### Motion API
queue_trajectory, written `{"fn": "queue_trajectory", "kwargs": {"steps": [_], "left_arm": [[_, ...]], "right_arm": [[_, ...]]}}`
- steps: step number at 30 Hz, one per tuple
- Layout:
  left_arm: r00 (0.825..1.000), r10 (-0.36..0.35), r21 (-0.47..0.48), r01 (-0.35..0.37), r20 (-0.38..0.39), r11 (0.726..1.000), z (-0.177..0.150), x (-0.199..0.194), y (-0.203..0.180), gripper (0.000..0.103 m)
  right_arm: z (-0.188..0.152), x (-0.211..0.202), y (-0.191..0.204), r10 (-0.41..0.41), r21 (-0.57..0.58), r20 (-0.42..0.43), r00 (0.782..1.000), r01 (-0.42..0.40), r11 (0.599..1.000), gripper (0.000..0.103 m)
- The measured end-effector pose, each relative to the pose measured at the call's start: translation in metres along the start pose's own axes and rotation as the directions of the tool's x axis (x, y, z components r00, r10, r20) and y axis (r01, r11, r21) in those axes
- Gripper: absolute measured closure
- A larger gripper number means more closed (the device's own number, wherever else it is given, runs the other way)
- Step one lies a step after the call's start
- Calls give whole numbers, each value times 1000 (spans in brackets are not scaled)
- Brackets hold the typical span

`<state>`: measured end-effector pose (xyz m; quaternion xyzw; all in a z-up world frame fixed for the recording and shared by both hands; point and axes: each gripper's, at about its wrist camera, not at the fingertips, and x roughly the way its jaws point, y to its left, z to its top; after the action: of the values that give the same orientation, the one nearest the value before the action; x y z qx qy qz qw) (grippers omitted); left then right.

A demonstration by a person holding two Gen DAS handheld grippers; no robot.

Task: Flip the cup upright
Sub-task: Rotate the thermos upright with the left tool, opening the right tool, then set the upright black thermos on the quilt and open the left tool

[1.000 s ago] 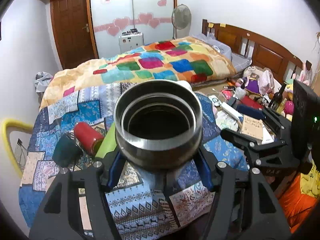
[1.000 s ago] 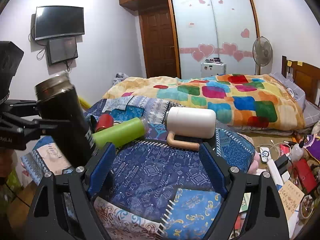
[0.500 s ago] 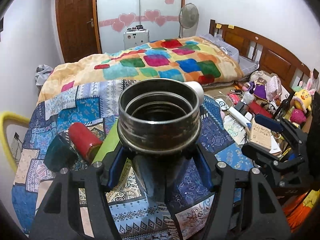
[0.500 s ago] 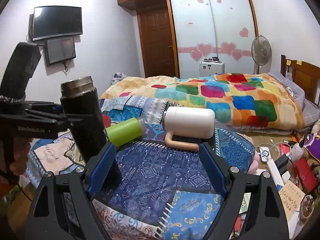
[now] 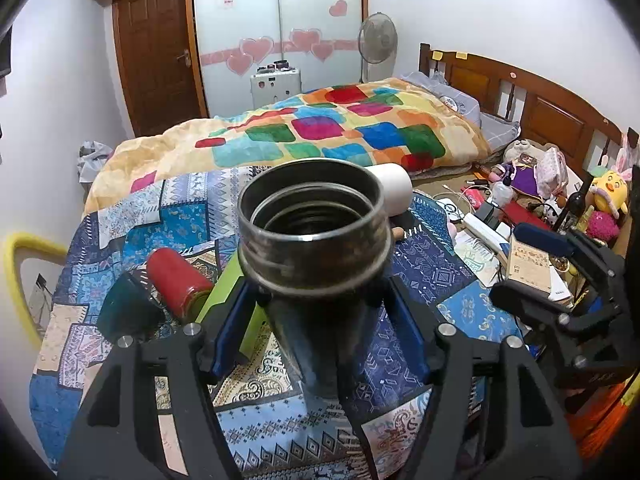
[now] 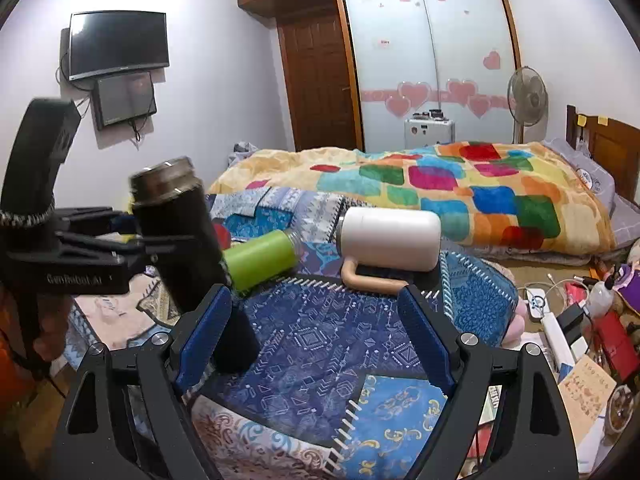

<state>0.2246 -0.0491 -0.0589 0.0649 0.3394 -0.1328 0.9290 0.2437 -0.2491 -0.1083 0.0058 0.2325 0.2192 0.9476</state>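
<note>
A dark metal cup (image 5: 316, 240) with a threaded steel rim stands nearly upright, open mouth up, tilted slightly. My left gripper (image 5: 320, 312) is shut on its body. In the right wrist view the same cup (image 6: 180, 236) shows at the left, its base on or just above the patterned cloth (image 6: 320, 340), held by the left gripper (image 6: 132, 240). My right gripper (image 6: 316, 332) is open and empty, to the right of the cup.
A green bottle (image 6: 260, 256), a white mug with a tan handle (image 6: 388, 240), a red bottle (image 5: 180, 280) and a dark teal cup (image 5: 128, 312) lie on their sides on the cloth. A bed (image 6: 440, 184) lies behind. Clutter (image 5: 520, 232) covers the floor at right.
The left gripper has turned the dark cup from tilted to nearly upright and lowered it toward the cloth, moving it right. The right gripper has stayed still and open.
</note>
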Motion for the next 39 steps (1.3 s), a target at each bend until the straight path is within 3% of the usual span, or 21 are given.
{"fn": "queue_trajectory", "kwargs": {"steps": [6, 11, 21, 25, 30, 31, 39], "left_arm": [[995, 27, -5, -27, 96, 1000, -10, -44, -4, 37], [975, 73, -39, -67, 209, 997, -25, -95, -9, 37], [879, 175, -92, -149, 443, 984, -60, -192, -24, 37], [855, 188, -107, -155, 484, 982, -70, -210, -31, 31], [827, 212, -133, -167, 521, 977, -80, -221, -35, 9], [824, 213, -138, -165, 526, 977, -82, -223, -35, 7], [812, 234, -165, -171, 535, 971, -93, -230, -36, 0]], "right_arm": [[11, -31, 14, -14, 6, 57, 998, 14, 1000, 19], [19, -70, 32, -23, 13, 127, 992, 22, 1000, 19], [21, -130, 76, -33, -15, 267, 963, 39, 999, 19], [14, -144, 84, -44, 1, 318, 947, 46, 999, 15], [9, -154, 91, -58, 6, 352, 934, 59, 998, 5], [8, -155, 91, -61, 7, 358, 932, 62, 998, 0], [2, -161, 96, -76, -16, 355, 932, 87, 996, 0]]}}
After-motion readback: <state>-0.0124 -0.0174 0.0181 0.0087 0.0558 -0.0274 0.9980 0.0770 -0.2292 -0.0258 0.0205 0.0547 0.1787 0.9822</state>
